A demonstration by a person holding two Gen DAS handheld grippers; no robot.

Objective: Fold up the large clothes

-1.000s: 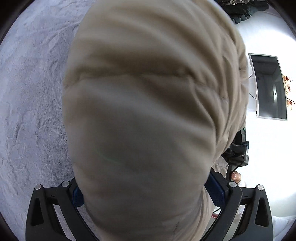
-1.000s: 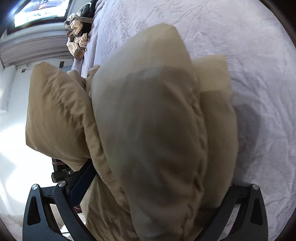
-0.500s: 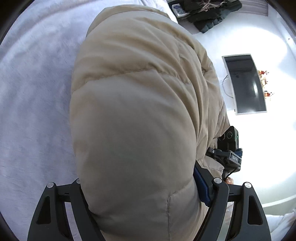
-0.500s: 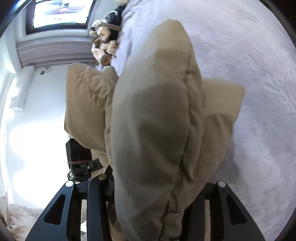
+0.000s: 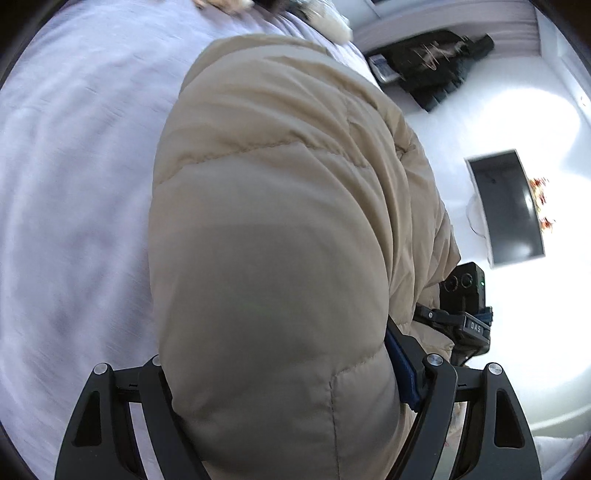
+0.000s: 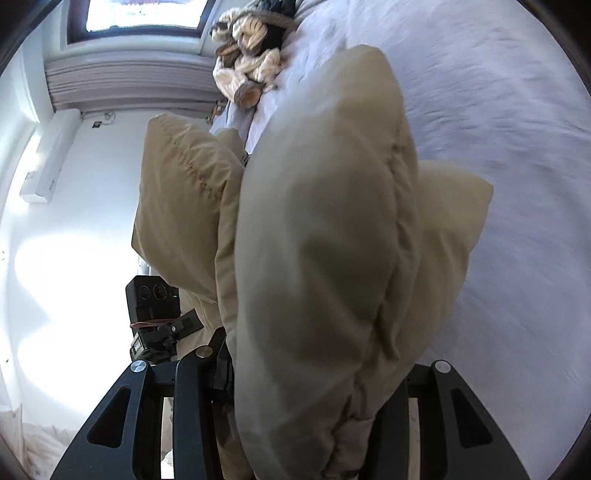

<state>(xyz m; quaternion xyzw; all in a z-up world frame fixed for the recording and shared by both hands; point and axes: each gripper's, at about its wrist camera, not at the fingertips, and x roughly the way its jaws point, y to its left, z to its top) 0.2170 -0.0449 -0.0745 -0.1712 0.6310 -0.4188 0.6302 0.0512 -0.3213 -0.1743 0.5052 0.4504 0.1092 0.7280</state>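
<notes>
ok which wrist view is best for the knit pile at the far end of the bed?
Right wrist view: the knit pile sits sharp at the bed edge, cream and brown folds readable. Left wrist view catches only a blurred sliver at the top edge, beyond the tan puffer jacket.

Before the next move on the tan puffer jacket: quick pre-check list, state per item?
1. Left gripper clamped on the tan quilted puffer jacket: ok, padding bulges between its fingers.
2. Right gripper clamped on the same jacket: ok, a thick fold fills the jaws.
3. Both grippers hold one garment: ok, the other gripper's camera block shows beside the jacket.
4. Jacket clear of the pale lilac bedspread: cannot tell, the lower edge is hidden.
5. Landing area free: not ok, a cream knitted bundle lies at the far edge of the bed.
6. Fold line straight: cannot tell, fabric blocks both views.
</notes>
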